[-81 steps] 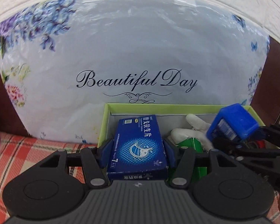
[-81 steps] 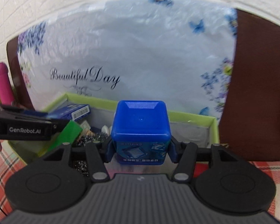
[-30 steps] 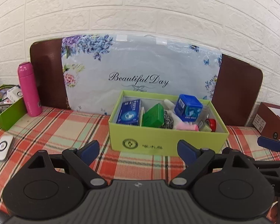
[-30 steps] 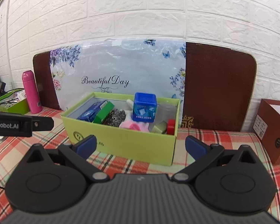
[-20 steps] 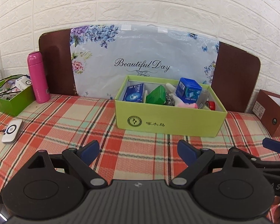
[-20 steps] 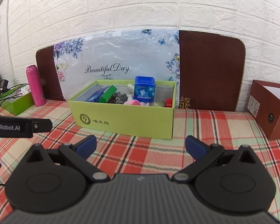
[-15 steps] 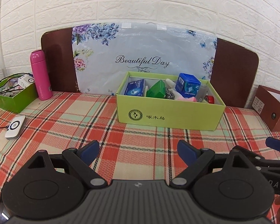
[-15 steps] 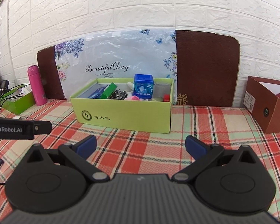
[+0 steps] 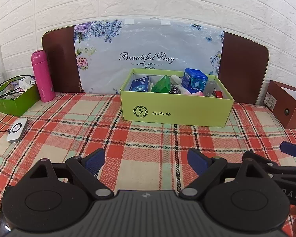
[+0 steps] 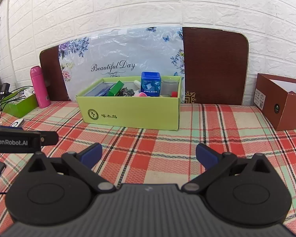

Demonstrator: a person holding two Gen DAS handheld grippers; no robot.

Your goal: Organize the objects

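Boxes, blue (image 9: 194, 81) and green (image 9: 161, 84), sit in the lime carton (image 9: 176, 109); both grippers' fingers (image 9: 94, 160) (image 10: 206, 155) spread wide, empty.

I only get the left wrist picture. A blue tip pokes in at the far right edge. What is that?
Observer: It belongs to the right gripper. Its own camera shows both blue fingers spread wide, holding nothing.
Operator: Is anything written on the left gripper?
Observer: Yes, its side carries a "GenRobot.AI" label.
Operator: Is anything hidden behind the green box?
Observer: A gold ornament on the brown board, beside the box's right rear corner.
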